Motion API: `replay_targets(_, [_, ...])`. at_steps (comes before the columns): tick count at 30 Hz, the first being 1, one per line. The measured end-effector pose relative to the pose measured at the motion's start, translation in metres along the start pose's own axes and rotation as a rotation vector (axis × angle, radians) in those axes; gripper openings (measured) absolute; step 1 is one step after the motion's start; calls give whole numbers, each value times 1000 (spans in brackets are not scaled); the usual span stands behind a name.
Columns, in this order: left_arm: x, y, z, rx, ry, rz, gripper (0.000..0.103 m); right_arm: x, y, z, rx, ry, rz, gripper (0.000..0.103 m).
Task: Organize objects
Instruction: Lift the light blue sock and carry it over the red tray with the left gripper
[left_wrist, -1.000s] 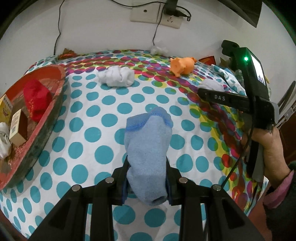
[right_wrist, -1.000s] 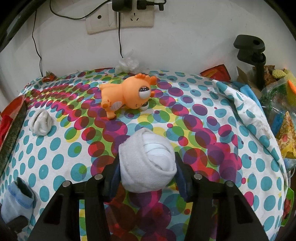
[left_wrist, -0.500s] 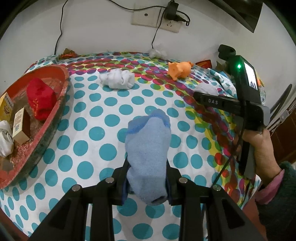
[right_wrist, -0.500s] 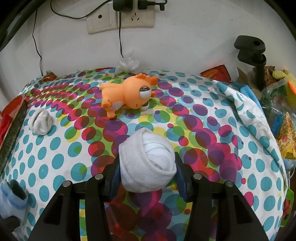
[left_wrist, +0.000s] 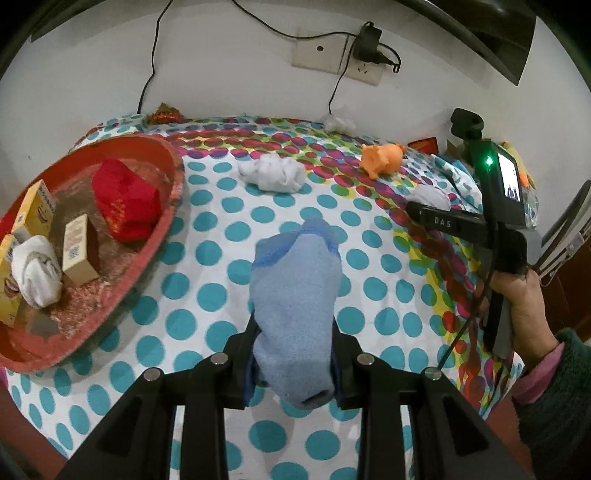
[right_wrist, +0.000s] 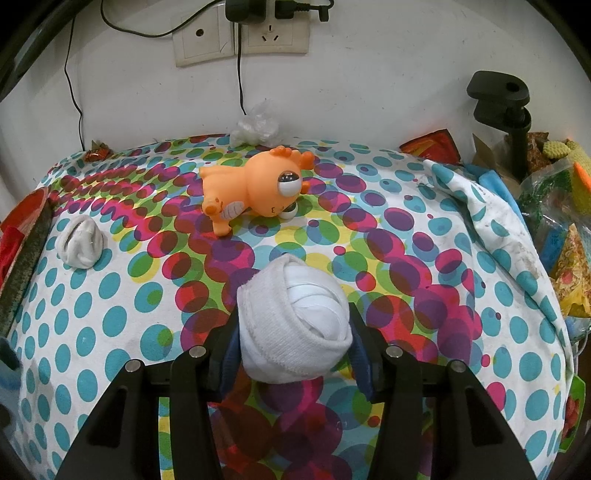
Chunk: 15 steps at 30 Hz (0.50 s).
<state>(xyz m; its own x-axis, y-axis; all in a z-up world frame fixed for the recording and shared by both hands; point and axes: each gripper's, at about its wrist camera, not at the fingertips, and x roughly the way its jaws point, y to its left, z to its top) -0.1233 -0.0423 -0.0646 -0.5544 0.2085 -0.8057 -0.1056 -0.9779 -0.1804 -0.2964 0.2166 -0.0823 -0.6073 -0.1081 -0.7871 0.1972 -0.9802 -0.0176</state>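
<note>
While the dotted tablecloth (left_wrist: 229, 206) fills both views, the red tray (left_wrist: 162, 221) at its left edge is the largest thing on it, cut off at the frame edge, holding a red cloth bundle (left_wrist: 125, 203), a rolled white sock (left_wrist: 37, 269) and small cartons (left_wrist: 77, 254) whose print is too small to read. The left gripper (left_wrist: 295, 354) is clamped on a light blue sock (left_wrist: 295, 310), soft and terry-textured with a darker blue cuff, raised above the cloth near the tray. The right gripper (right_wrist: 293, 347) is closed around a white sock ball (right_wrist: 293, 321), ribbed and rolled tight; whether it rests on the cloth or hangs clear cannot be told. An orange toy animal (right_wrist: 255, 184) lies on its side beyond it. Another white sock bundle (right_wrist: 81, 240) sits loose toward the tray. In the left view the right gripper's fingers are hidden behind its own body, held by a hand (left_wrist: 524, 306).
</note>
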Motion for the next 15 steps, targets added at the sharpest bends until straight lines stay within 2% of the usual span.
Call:
replay_targets(8, [-29, 45, 14, -65, -46, 54, 30, 0, 0, 0, 0, 0, 0, 48])
replay_targets(11, [-32, 61, 15, -84, -43, 92, 30, 0, 0, 0, 0, 0, -1, 48])
replay_targets(15, [-32, 84, 18, -126, -21, 104, 30, 0, 0, 0, 0, 0, 0, 48])
